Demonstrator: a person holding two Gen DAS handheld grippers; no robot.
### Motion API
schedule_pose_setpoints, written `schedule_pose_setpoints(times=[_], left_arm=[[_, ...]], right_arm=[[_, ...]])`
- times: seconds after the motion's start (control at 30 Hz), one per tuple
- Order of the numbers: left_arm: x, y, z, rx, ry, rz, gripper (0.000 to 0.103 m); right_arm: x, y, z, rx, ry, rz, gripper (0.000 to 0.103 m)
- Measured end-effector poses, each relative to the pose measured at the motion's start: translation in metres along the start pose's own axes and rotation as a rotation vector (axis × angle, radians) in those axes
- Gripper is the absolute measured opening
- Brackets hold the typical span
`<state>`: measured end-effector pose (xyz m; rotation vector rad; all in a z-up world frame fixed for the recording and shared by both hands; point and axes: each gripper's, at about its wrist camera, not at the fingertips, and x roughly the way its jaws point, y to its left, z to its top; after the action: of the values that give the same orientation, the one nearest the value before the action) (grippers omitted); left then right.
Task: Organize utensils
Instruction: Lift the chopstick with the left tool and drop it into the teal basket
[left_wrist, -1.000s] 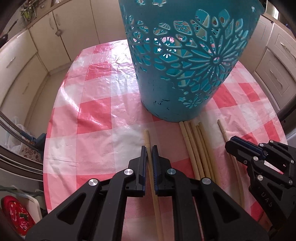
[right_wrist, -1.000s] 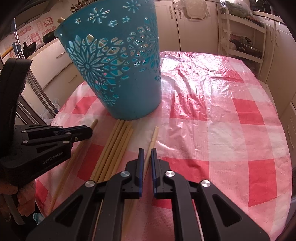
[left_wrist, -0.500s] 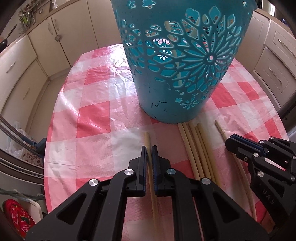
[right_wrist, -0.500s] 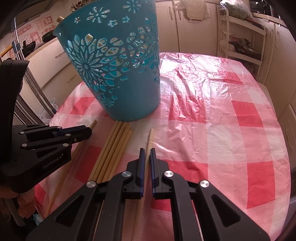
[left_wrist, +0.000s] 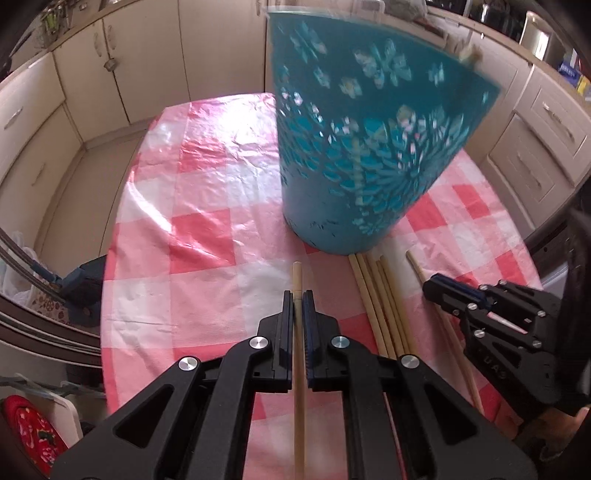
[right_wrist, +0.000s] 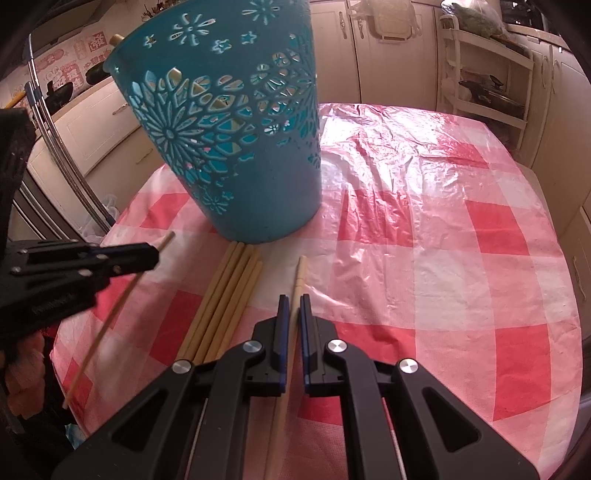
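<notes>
Lifted off the cloth since the earlier frame, the left chopstick (left_wrist: 297, 280) now rides clear of the table in the left claw (left_wrist: 297, 299), and the bin (left_wrist: 362, 147) sits lower and further off in that view. From the right wrist view this same stick (right_wrist: 122, 302) hangs tilted in the air, its tip poking past the left claw (right_wrist: 147, 254).

The right chopstick (right_wrist: 298, 277) looks to lie where it did, on the cloth (right_wrist: 443, 229) just in front of the bin (right_wrist: 236, 140).

Progress, as I judge it, is early to middling: at least one stick top (right_wrist: 117, 38) shows at the bin's rim, so some are in. Four more sticks (right_wrist: 229, 295) lie bunched on the cloth, their ends touching the bin's base, plus the two in the claws.

Left claw: pressed together, pinching its stick. Right claw (right_wrist: 291, 302): also drawn in tight on its stick, though that stick rests on the table, not yet raised.
</notes>
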<state>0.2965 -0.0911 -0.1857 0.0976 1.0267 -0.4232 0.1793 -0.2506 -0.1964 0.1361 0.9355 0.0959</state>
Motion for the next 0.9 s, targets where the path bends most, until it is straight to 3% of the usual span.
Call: schedule_pose_setpoints(times=[0.17, 0.33, 0.6, 0.77, 0.9], left_arm=[[-0.074, 0.026, 0.008, -0.113, -0.176, -0.148, 0.005], [-0.138, 0.010, 0.043, -0.091, -0.371, -0.192, 0.005], [-0.175, -0.023, 0.113, -0.106, -0.659, -0.146, 0.005], [-0.169, -0.024, 0.142, -0.204, -0.760, -0.059, 0.005], [-0.153, -0.017, 0.154, -0.267, -0.794, -0.023, 0.005]], right_arm=[[0.000, -0.003, 0.000, 0.008, -0.003, 0.006, 0.006], [0.000, -0.005, 0.000, 0.007, -0.003, 0.007, 0.006], [-0.001, -0.005, -0.001, 0.009, -0.006, 0.006, 0.006], [-0.001, -0.008, 0.000, 0.024, -0.005, 0.024, 0.006], [-0.001, -0.011, 0.000, 0.034, -0.004, 0.037, 0.006]])
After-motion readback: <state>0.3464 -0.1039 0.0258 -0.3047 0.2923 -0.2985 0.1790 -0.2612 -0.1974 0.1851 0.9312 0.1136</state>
